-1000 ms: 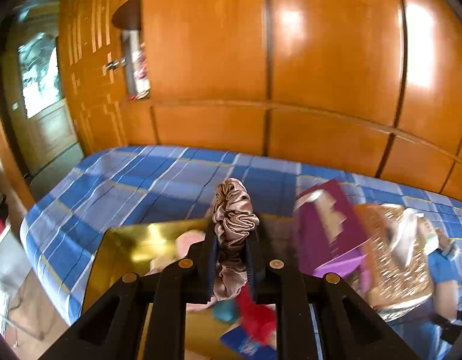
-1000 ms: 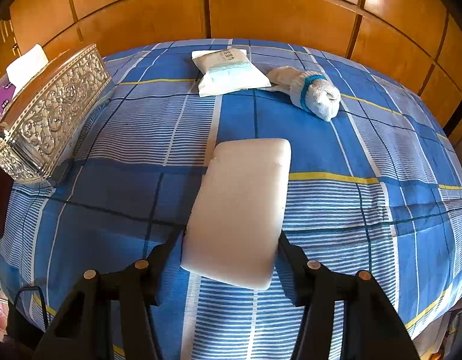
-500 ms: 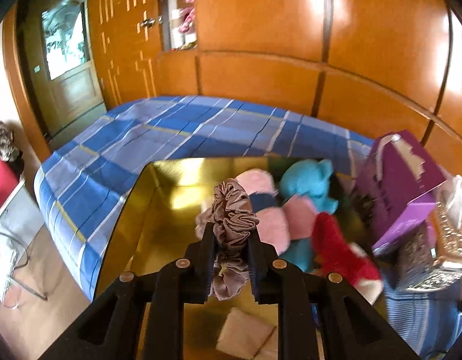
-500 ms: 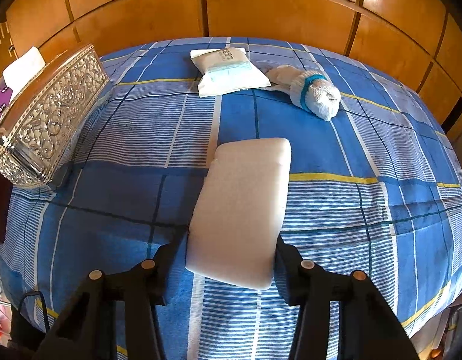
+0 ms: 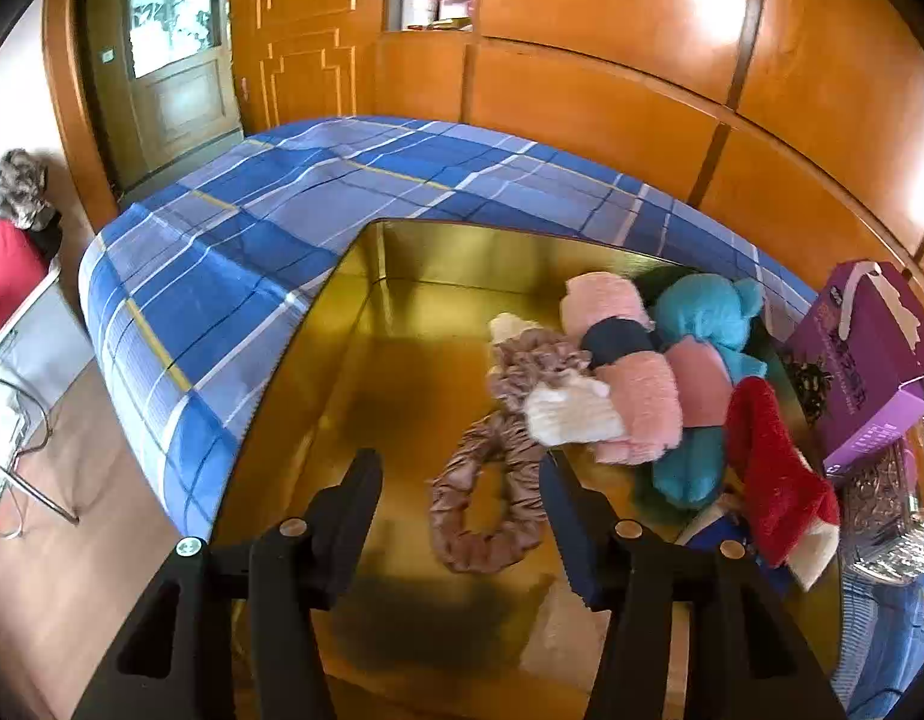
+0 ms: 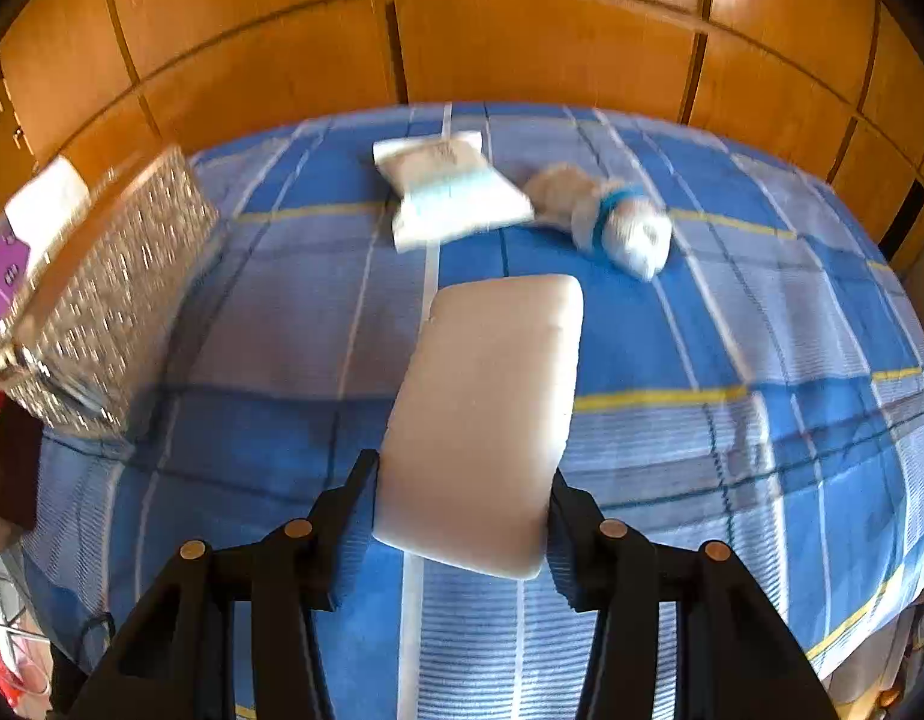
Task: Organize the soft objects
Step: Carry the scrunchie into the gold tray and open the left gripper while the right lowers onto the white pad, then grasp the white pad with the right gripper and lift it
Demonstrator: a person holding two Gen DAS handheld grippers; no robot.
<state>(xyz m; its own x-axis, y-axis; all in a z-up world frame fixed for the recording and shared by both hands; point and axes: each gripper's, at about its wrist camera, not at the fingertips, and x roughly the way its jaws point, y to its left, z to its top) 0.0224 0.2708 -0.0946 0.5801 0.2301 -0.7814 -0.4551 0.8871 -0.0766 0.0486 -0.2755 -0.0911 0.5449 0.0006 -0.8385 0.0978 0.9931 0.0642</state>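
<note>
In the left wrist view, a mauve satin scrunchie (image 5: 492, 504) lies loose on the floor of a gold box (image 5: 366, 312), beside a pile of soft things: a pink rolled towel (image 5: 630, 372), a teal plush bear (image 5: 708, 312) and a red sock (image 5: 774, 474). My left gripper (image 5: 458, 462) hangs over the box with its jaws opening. The scrunchie lies below and between the fingers, free of the pads. In the right wrist view, my right gripper (image 6: 462, 471) is shut on a white foam sponge (image 6: 486, 414), its pads pressing both long sides.
A blue plaid bedspread (image 6: 732, 330) carries a white packet (image 6: 450, 192) and a rolled white sock with a blue band (image 6: 618, 222). A silver patterned tissue box (image 6: 102, 300) and a purple box (image 5: 864, 360) stand beside the gold box. Wooden panels back the bed; floor lies left.
My left gripper came down over the gold box and opened, and the scrunchie dropped from it onto the box floor. The right gripper's jaws closed in on the sponge.
</note>
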